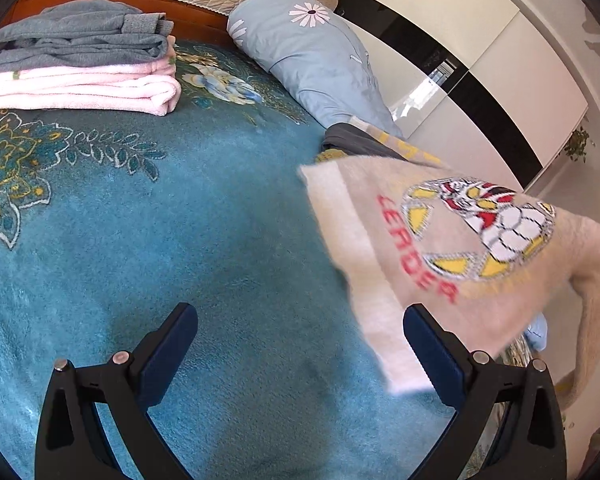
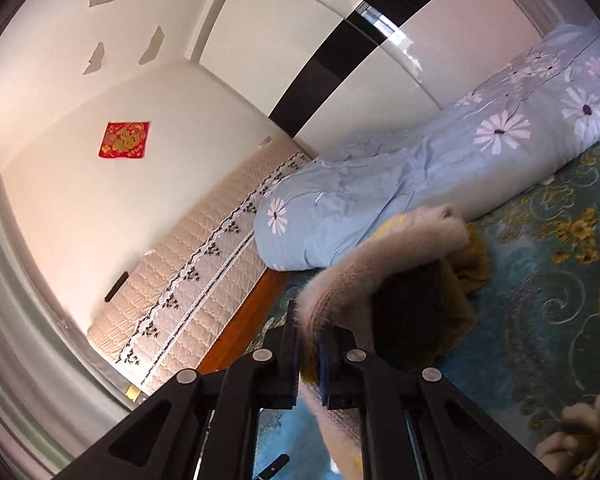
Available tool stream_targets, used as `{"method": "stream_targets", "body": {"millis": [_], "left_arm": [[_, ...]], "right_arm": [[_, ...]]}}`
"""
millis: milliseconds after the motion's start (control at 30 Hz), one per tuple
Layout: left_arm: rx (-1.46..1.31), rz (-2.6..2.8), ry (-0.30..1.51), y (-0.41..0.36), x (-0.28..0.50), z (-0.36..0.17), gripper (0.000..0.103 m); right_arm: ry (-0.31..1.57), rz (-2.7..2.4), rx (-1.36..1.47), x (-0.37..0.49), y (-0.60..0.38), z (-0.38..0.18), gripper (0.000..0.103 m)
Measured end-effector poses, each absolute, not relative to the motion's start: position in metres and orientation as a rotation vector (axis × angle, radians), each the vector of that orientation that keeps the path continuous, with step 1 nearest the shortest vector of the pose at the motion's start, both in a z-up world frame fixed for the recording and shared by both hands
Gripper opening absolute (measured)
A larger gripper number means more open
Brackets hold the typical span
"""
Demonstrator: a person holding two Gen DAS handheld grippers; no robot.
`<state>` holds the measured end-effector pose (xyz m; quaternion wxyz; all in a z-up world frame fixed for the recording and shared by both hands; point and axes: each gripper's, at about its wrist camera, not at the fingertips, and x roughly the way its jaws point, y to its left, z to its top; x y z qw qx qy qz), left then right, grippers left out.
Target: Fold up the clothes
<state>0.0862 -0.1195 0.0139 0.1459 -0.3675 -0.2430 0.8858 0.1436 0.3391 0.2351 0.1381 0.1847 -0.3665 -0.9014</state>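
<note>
Right gripper carries the sweater in, left one waits empty.

Right gripper is clamped tight on a fuzzy beige edge of the sweater; left gripper is spread wide, nothing in it, low over the teal blanket. Sweater hangs in the air at right, logo up, blurred. My read: lay it flat on the bare blanket in front, well short of the folded stack far left, then have left pinch the white hem to square it.
</note>
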Motion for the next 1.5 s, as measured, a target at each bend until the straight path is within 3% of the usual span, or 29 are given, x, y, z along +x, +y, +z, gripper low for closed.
{"method": "stream_targets", "body": {"millis": [200, 433, 533, 567, 600, 667, 767, 867, 1033, 1133, 1233, 1500], "left_arm": [[-1.061, 2.554, -0.636, -0.113, 0.086, 0.016, 0.102], [-1.081, 2.555, -0.635, -0.113, 0.083, 0.012, 0.102], [-1.086, 2.555, -0.615, -0.110, 0.085, 0.012, 0.102], [-1.086, 2.558, -0.608, -0.108, 0.085, 0.013, 0.102], [-1.086, 2.561, -0.601, -0.107, 0.086, 0.013, 0.102], [-1.088, 2.562, -0.591, -0.106, 0.086, 0.013, 0.102], [-1.081, 2.566, -0.578, -0.105, 0.087, 0.014, 0.102], [-1.079, 2.569, -0.566, -0.104, 0.087, 0.014, 0.102], [-1.076, 2.574, -0.563, -0.105, 0.087, 0.015, 0.102], [-1.076, 2.575, -0.582, -0.108, 0.089, 0.014, 0.102], [-1.069, 2.576, -0.592, -0.110, 0.089, 0.014, 0.102], [-1.060, 2.577, -0.479, -0.093, 0.090, 0.018, 0.102]], "right_arm": [[-1.061, -2.846, 0.626, 0.139, 0.406, 0.227, 0.008], [-1.305, -2.852, 0.899, 0.129, 0.455, 0.134, 0.011], [-1.329, -2.866, 0.950, 0.132, 0.462, 0.121, 0.013], [-1.329, -2.886, 0.949, 0.135, 0.463, 0.121, 0.019], [-1.332, -2.917, 0.928, 0.140, 0.467, 0.125, 0.041], [-1.366, -2.976, 0.843, 0.153, 0.474, 0.136, 0.068], [-1.394, -2.968, 0.742, 0.168, 0.470, 0.153, 0.068], [-1.290, -2.868, 0.748, 0.170, 0.435, 0.159, 0.068], [-1.128, -2.561, 0.998, 0.138, 0.341, 0.100, 0.068], [-1.192, -2.455, 1.227, 0.115, 0.307, 0.041, 0.068], [-1.382, -2.439, 1.277, 0.108, 0.303, -0.001, 0.068], [-1.365, -2.506, 1.220, 0.084, 0.286, -0.006, 0.068]]}}
